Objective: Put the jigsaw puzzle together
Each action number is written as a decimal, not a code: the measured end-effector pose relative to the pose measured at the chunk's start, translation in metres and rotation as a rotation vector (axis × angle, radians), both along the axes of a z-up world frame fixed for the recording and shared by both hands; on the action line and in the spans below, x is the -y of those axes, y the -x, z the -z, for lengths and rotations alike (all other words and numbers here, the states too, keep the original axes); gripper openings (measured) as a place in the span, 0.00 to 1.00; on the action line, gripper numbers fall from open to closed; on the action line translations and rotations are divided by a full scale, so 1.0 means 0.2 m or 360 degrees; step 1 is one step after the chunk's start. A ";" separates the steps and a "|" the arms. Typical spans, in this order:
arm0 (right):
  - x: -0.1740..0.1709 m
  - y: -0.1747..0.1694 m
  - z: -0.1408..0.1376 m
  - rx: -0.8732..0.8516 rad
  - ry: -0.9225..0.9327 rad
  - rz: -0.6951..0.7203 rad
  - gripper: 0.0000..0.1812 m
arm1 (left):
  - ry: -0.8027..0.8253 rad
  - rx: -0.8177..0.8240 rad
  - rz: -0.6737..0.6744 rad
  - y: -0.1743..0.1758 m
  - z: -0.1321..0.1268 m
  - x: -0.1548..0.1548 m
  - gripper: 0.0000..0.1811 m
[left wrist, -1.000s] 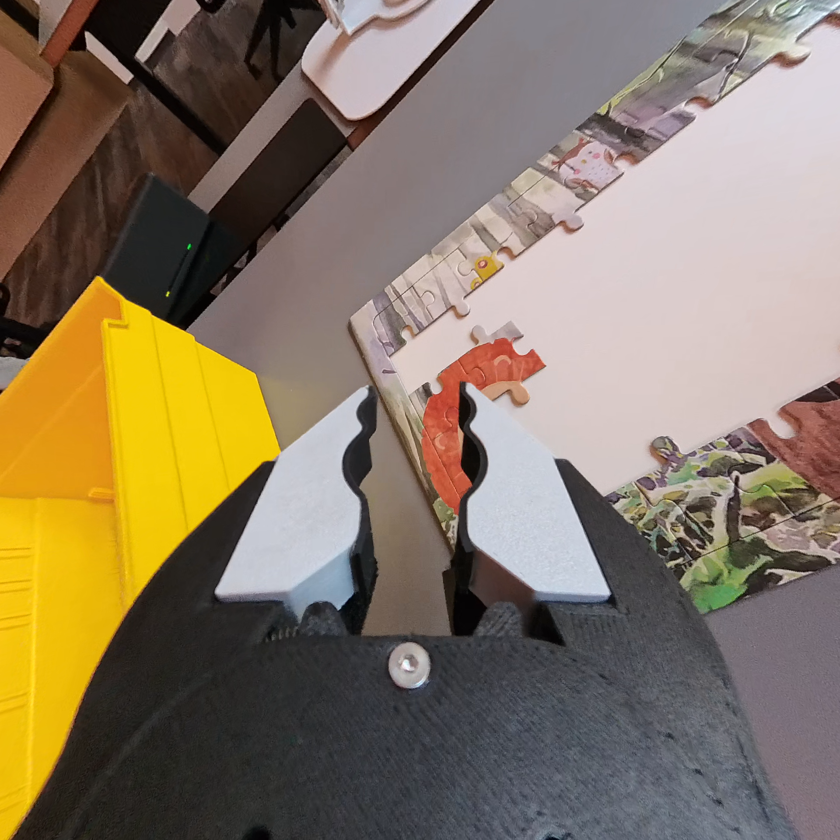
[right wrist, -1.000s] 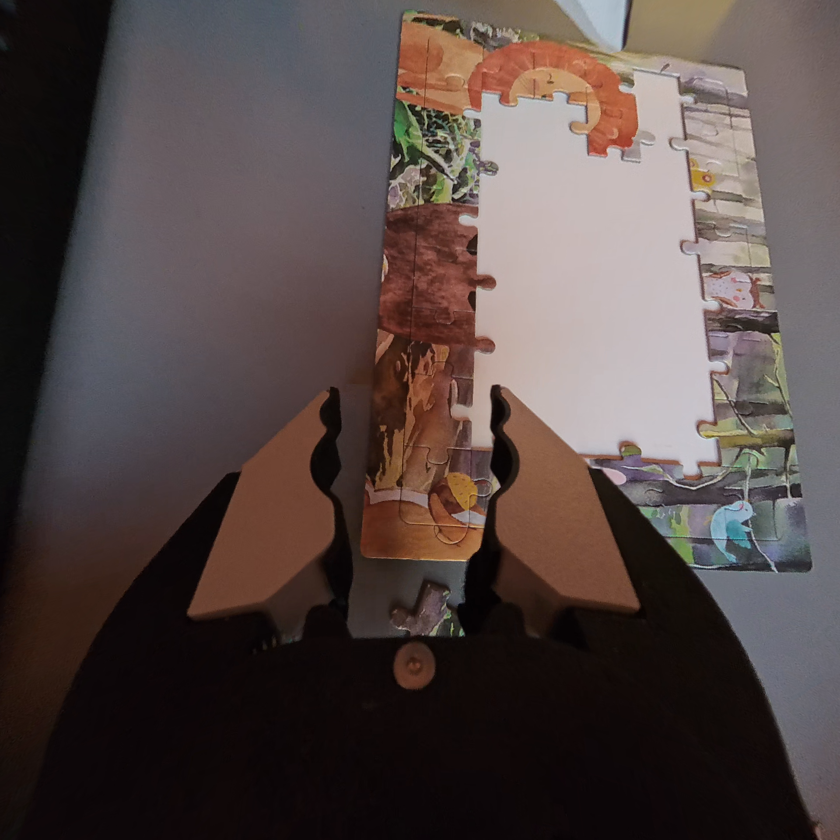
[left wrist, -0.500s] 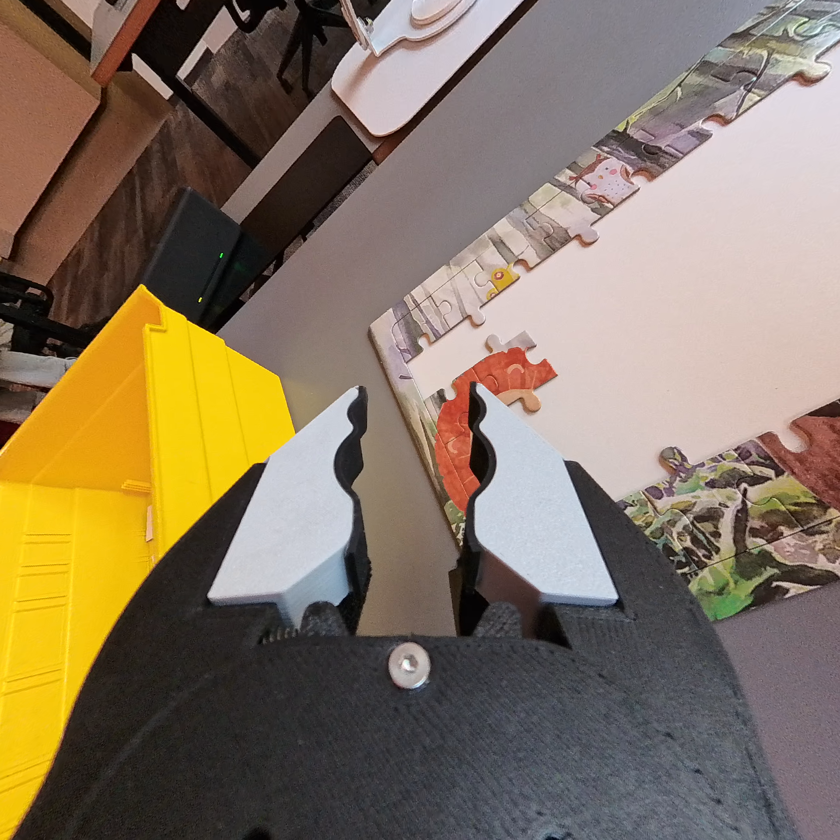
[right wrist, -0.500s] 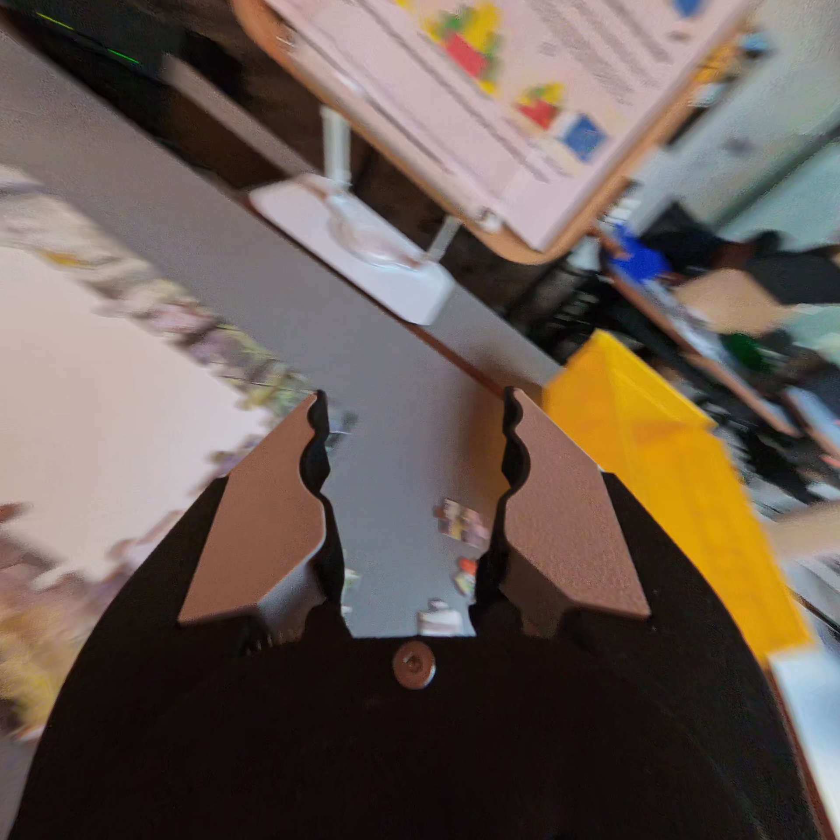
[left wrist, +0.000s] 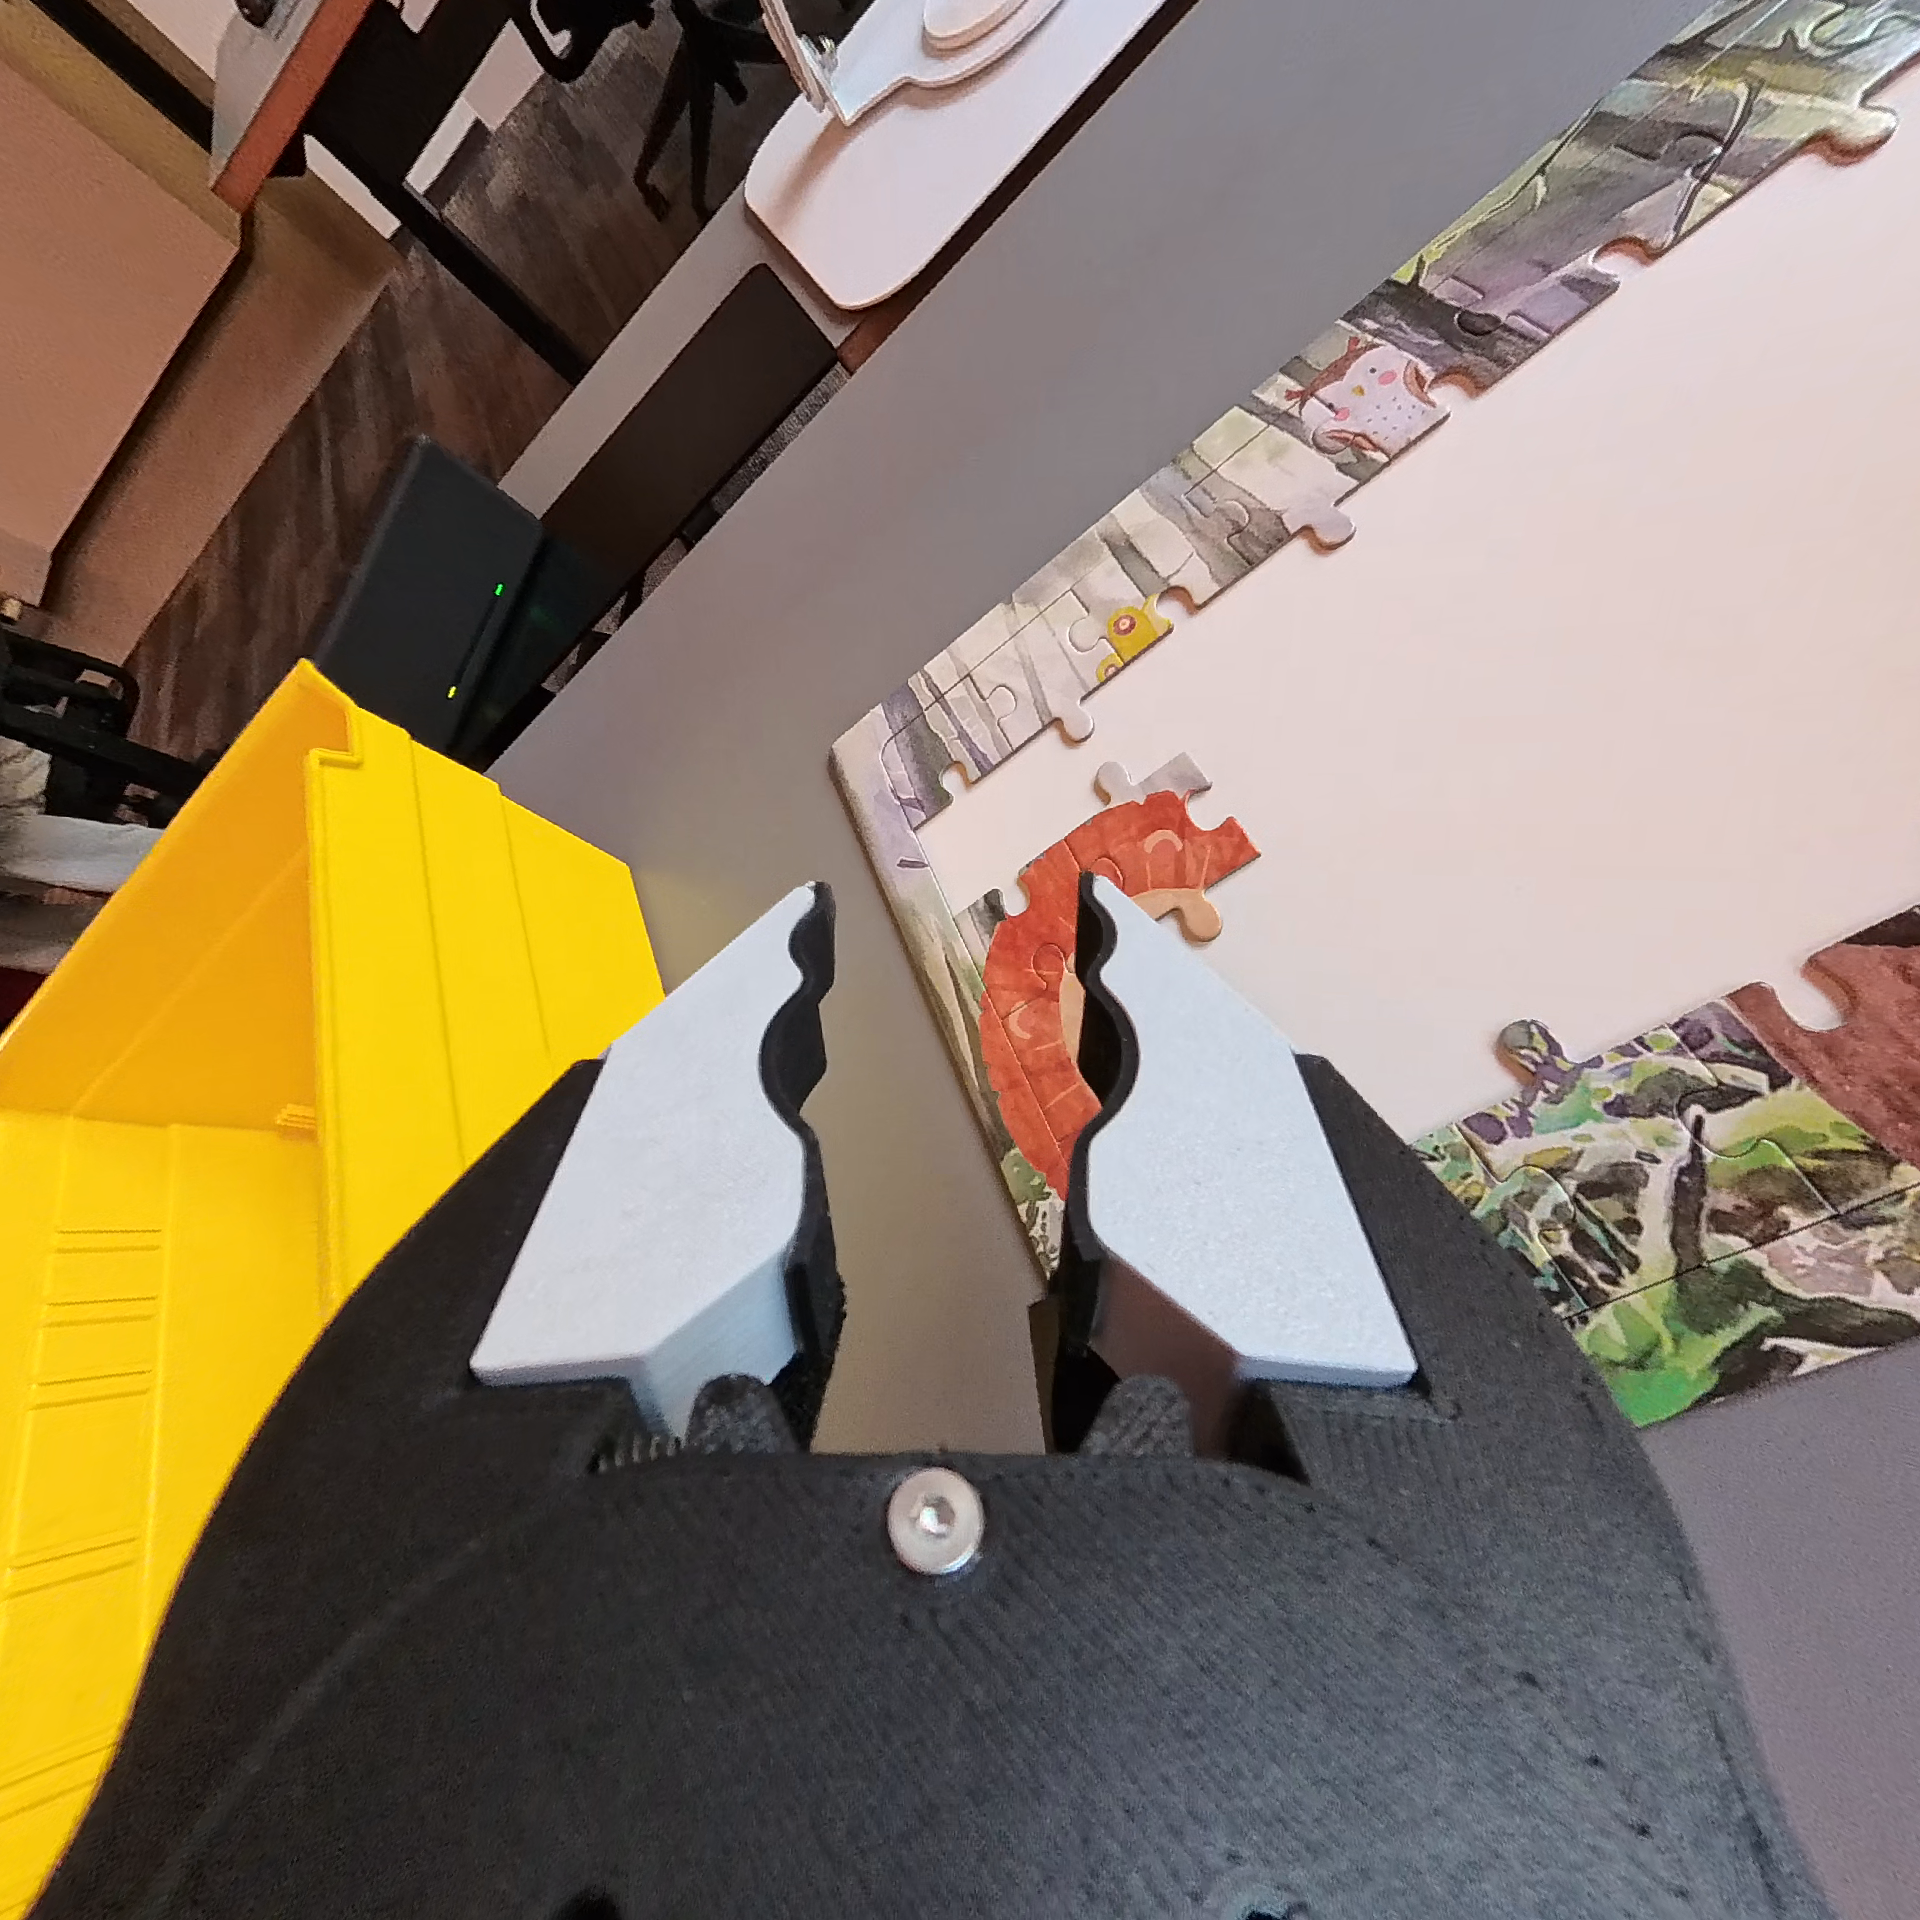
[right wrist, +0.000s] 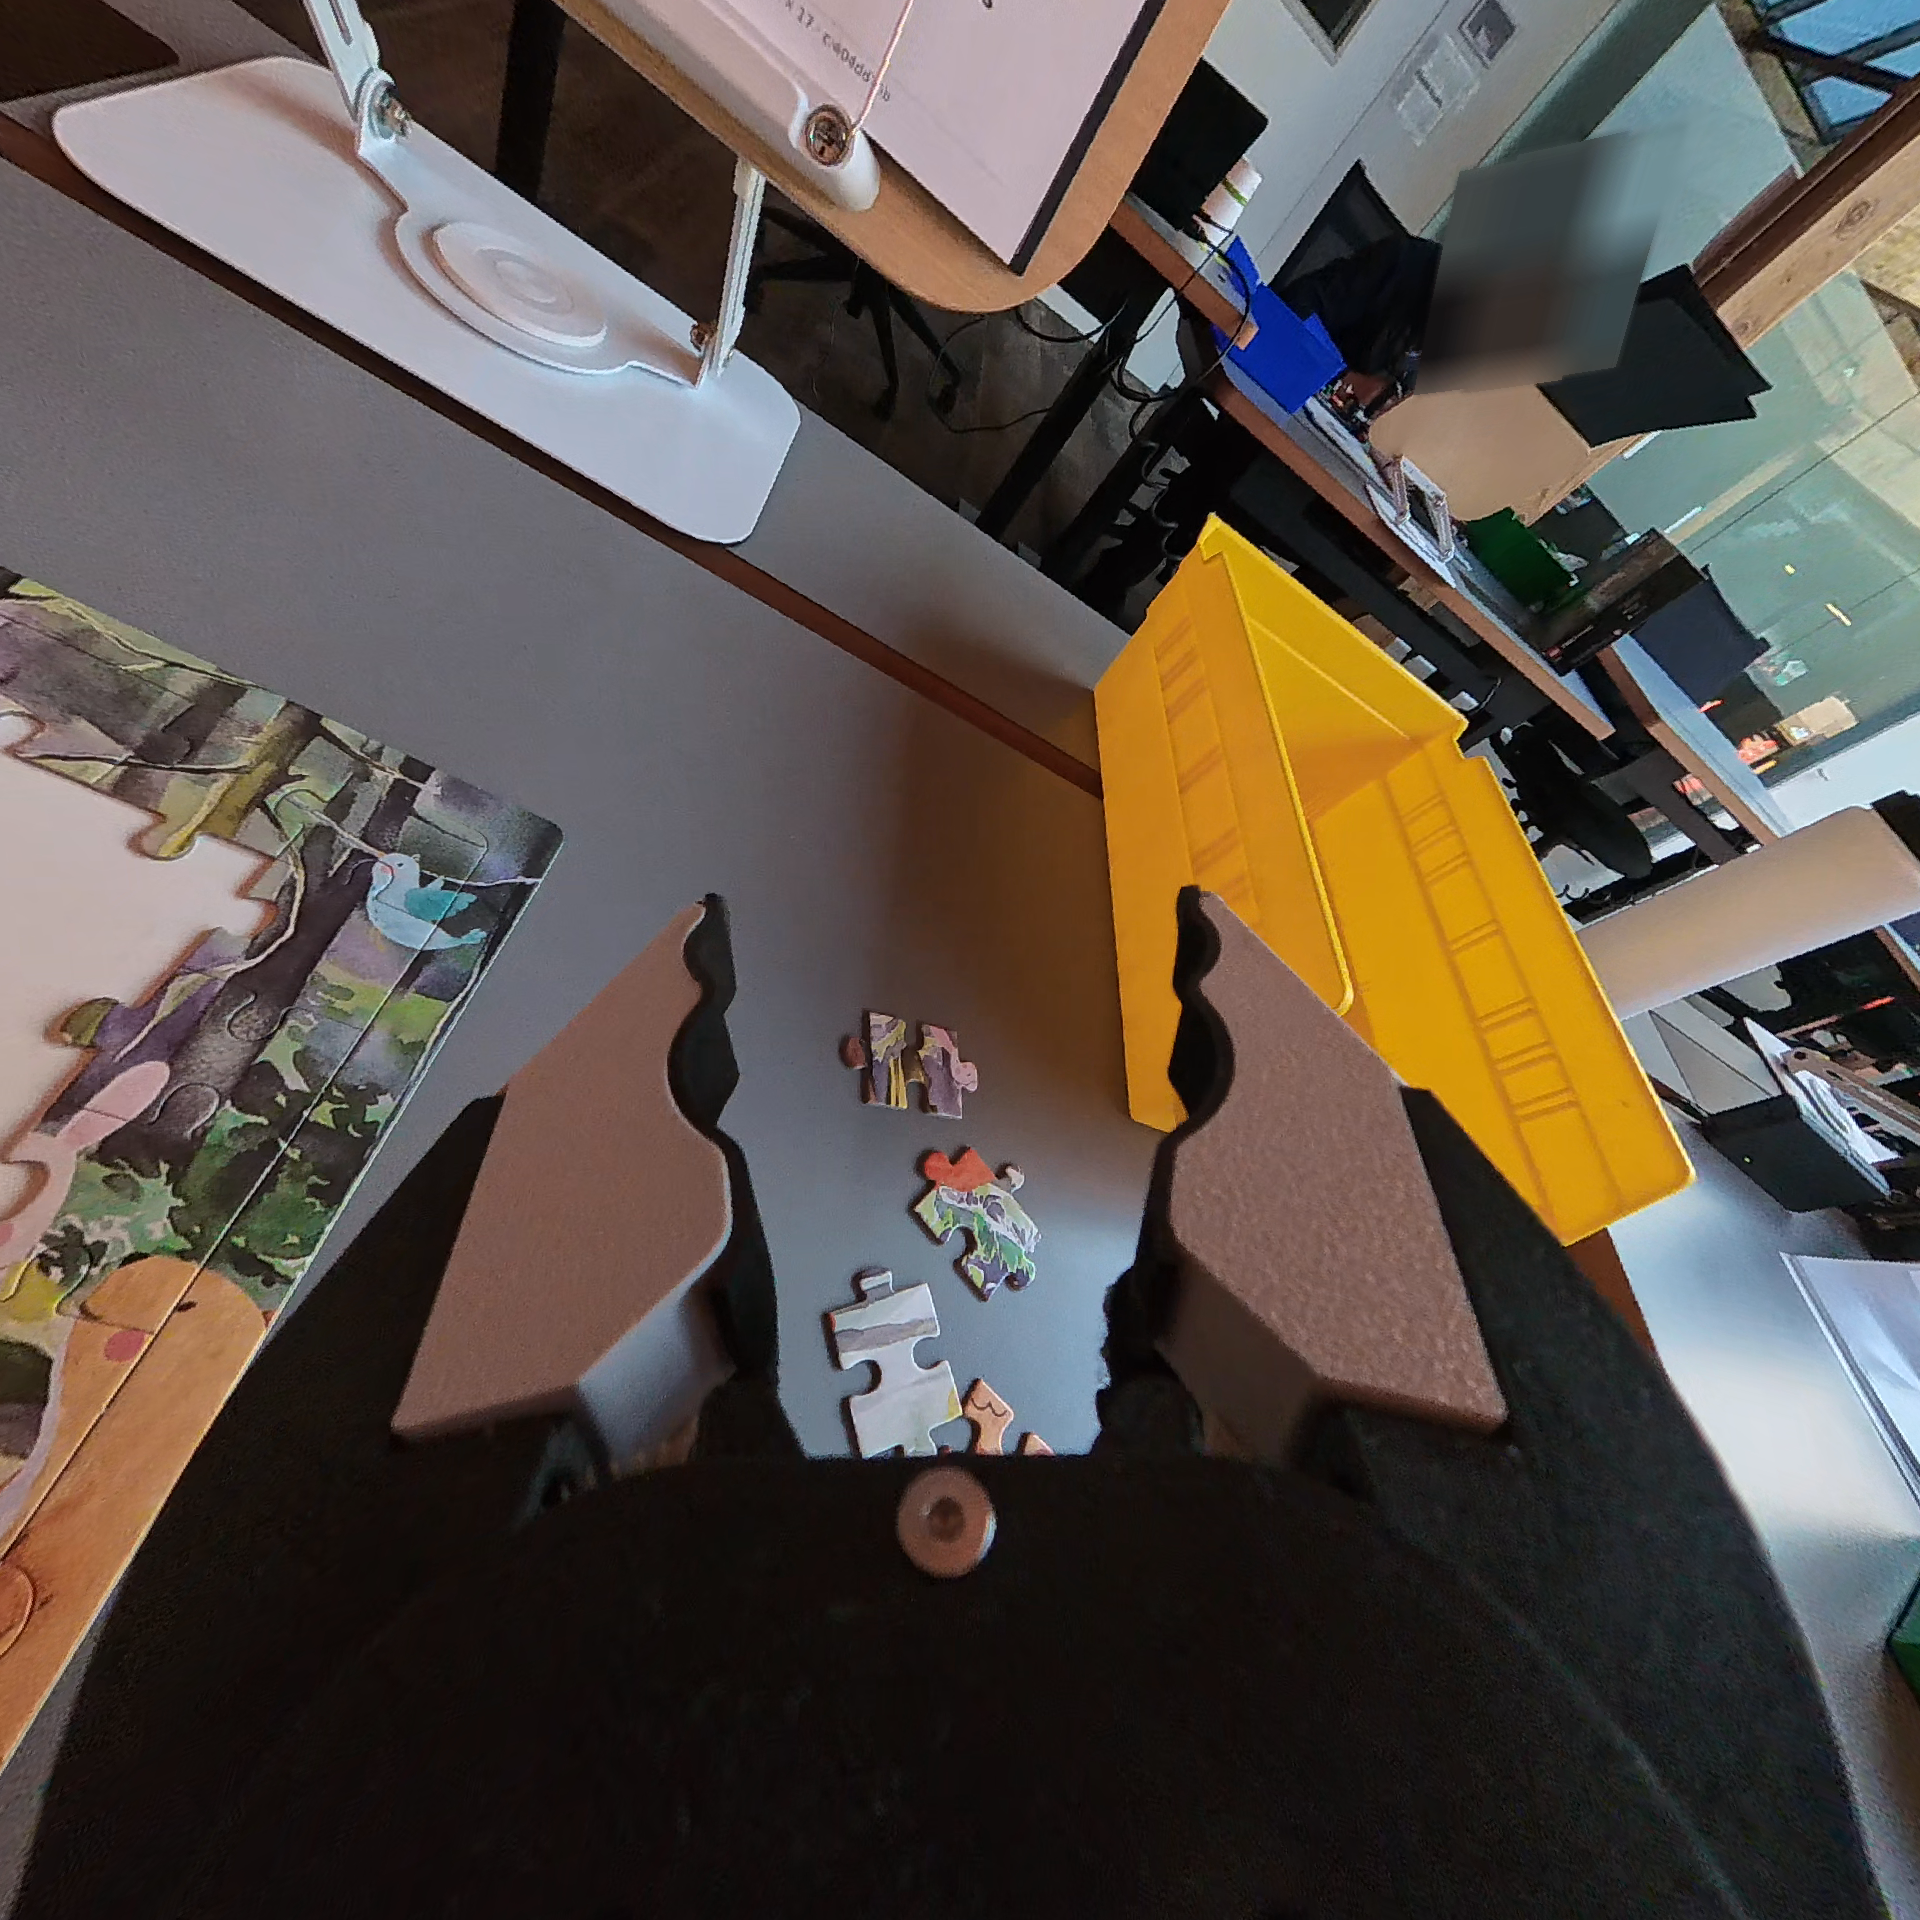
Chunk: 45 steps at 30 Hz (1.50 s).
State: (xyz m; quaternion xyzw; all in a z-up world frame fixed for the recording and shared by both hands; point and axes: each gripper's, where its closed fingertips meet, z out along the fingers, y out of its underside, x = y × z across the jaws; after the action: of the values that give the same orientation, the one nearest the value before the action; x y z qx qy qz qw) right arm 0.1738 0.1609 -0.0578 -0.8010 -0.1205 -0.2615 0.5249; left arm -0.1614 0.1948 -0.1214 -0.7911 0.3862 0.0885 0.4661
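Two tools: both empty, neither touching a piece.
Left tool (left wrist: 951, 904): jaws parted a little, nothing between them, hovering over the grey surface (left wrist: 1039, 343) at the puzzle's corner, beside the yellow bin (left wrist: 343, 987).
Jigsaw puzzle (left wrist: 1122, 935): border joined on its pale board, an orange patch begun in one corner; the middle lies bare, so most is left.
Right tool (right wrist: 951, 914): jaws wide, nothing held, over the loose pieces (right wrist: 977, 1216) between puzzle and bin.
Next, likely: pick one.
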 end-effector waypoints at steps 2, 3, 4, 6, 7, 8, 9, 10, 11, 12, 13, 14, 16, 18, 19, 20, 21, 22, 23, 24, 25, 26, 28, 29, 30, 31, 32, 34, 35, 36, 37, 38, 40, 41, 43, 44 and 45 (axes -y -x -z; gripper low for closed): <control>0.00 0.00 0.00 0.0006 0.0004 -0.0003 0.47 | -0.0001 -0.0002 0.0001 0.00 0.00 0.00 0.25; 0.00 0.00 0.01 0.0005 0.0009 -0.0003 0.47 | -0.0002 -0.0001 0.0001 0.00 0.00 0.00 0.25; 0.00 0.00 0.01 0.0006 0.0013 -0.0001 0.47 | -0.0001 0.0000 0.0002 0.00 0.00 0.00 0.25; 0.00 0.00 0.02 0.0007 0.0024 -0.0001 0.47 | 0.0000 0.0002 0.0002 0.00 0.00 0.00 0.25; 0.00 0.00 0.02 0.0007 0.0028 -0.0001 0.47 | 0.0000 0.0002 0.0001 0.00 0.00 0.00 0.25; -0.01 0.00 0.02 0.0007 0.0032 -0.0001 0.47 | -0.0002 0.0003 0.0000 0.00 0.00 0.00 0.25; -0.01 0.00 0.03 0.0010 0.0037 -0.0001 0.47 | -0.0002 0.0005 0.0001 0.00 0.00 0.00 0.25; -0.01 0.00 0.03 0.0012 0.0041 -0.0003 0.47 | -0.0002 0.0006 0.0002 0.00 0.00 0.00 0.25; -0.01 0.00 0.04 0.0011 0.0047 -0.0005 0.47 | -0.0002 0.0006 0.0002 0.00 0.00 0.00 0.25; -0.01 0.00 0.04 0.0012 0.0053 -0.0007 0.47 | 0.0000 0.0004 0.0003 0.00 0.00 0.00 0.25; -0.01 0.00 0.05 0.0013 0.0060 -0.0011 0.47 | 0.0003 0.0002 0.0006 0.00 0.00 0.00 0.25; -0.01 0.01 0.05 0.0013 0.0066 -0.0013 0.47 | 0.0008 0.0002 0.0013 0.00 0.00 0.00 0.25; -0.02 0.01 0.06 0.0014 0.0086 -0.0021 0.48 | 0.0026 0.0006 0.0050 -0.02 0.01 0.01 0.25; -0.02 0.02 0.08 0.0008 0.0108 -0.0033 0.48 | 0.0109 0.0075 0.0139 -0.08 0.04 0.05 0.26; -0.02 0.02 0.09 0.0000 0.0116 -0.0040 0.48 | 0.0204 0.0161 0.0203 -0.13 0.06 0.09 0.26; -0.02 0.02 0.09 -0.0013 0.0123 -0.0047 0.48 | 0.0316 0.0258 0.0295 -0.19 0.07 0.15 0.27; -0.02 0.02 0.10 -0.0027 0.0128 -0.0051 0.48 | 0.0424 0.0332 0.0426 -0.26 0.07 0.21 0.31; -0.02 0.02 0.10 -0.0040 0.0133 -0.0055 0.48 | 0.0479 0.0359 0.0528 -0.30 0.07 0.26 0.33; -0.02 0.02 0.10 -0.0050 0.0138 -0.0058 0.48 | 0.0481 0.0357 0.0612 -0.34 0.06 0.29 0.36; -0.02 0.02 0.11 -0.0061 0.0144 -0.0062 0.48 | 0.0460 0.0350 0.0704 -0.37 0.05 0.33 0.37; -0.02 0.02 0.11 -0.0071 0.0150 -0.0067 0.48 | 0.0444 0.0348 0.0795 -0.40 0.04 0.37 0.37; -0.02 0.02 0.11 -0.0082 0.0155 -0.0073 0.48 | 0.0450 0.0351 0.0885 -0.43 0.04 0.41 0.37; -0.03 0.03 0.12 -0.0095 0.0166 -0.0080 0.48 | 0.0492 0.0316 0.1024 -0.47 0.05 0.49 0.41; -0.03 0.03 0.13 -0.0099 0.0171 -0.0084 0.48 | 0.0498 0.0278 0.1070 -0.47 0.07 0.52 0.42; -0.03 0.03 0.13 -0.0104 0.0176 -0.0087 0.48 | 0.0484 0.0235 0.1102 -0.48 0.09 0.53 0.43; -0.03 0.03 0.13 -0.0110 0.0177 -0.0089 0.48 | 0.0468 0.0195 0.1128 -0.48 0.10 0.54 0.43; -0.03 0.03 0.13 -0.0119 0.0177 -0.0093 0.48 | 0.0454 0.0154 0.1142 -0.48 0.12 0.54 0.43; -0.03 0.03 0.13 -0.0131 0.0177 -0.0097 0.48 | 0.0387 0.0034 0.1133 -0.46 0.15 0.52 0.42; -0.03 0.03 0.13 -0.0135 0.0179 -0.0100 0.48 | 0.0353 -0.0007 0.1144 -0.46 0.15 0.52 0.43; -0.03 0.04 0.14 -0.0138 0.0184 -0.0104 0.48 | 0.0323 -0.0021 0.1151 -0.46 0.15 0.52 0.41; -0.03 0.04 0.15 -0.0140 0.0191 -0.0105 0.48 | 0.0289 -0.0045 0.1138 -0.46 0.14 0.51 0.41; -0.03 0.04 0.15 -0.0139 0.0199 -0.0106 0.48 | 0.0258 -0.0071 0.1125 -0.45 0.14 0.50 0.40; -0.03 0.04 0.17 -0.0139 0.0213 -0.0110 0.48 | 0.0199 -0.0104 0.1110 -0.45 0.13 0.48 0.39; -0.03 0.04 0.17 -0.0140 0.0217 -0.0112 0.48 | 0.0183 -0.0109 0.1104 -0.45 0.13 0.47 0.37; -0.04 0.05 0.18 -0.0140 0.0223 -0.0116 0.48 | 0.0180 -0.0107 0.1090 -0.45 0.14 0.47 0.36; -0.04 0.05 0.18 -0.0140 0.0227 -0.0117 0.48 | 0.0176 -0.0106 0.1081 -0.45 0.14 0.46 0.36; -0.04 0.05 0.19 -0.0138 0.0232 -0.0117 0.48 | 0.0158 -0.0113 0.1057 -0.44 0.13 0.45 0.36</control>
State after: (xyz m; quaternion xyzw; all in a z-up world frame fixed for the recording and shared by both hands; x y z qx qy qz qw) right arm 0.1643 0.1692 -0.0953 -0.8426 -0.1456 -0.1977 0.4793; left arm -0.0726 0.1050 -0.1481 -0.6403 0.6425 -0.0595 0.4167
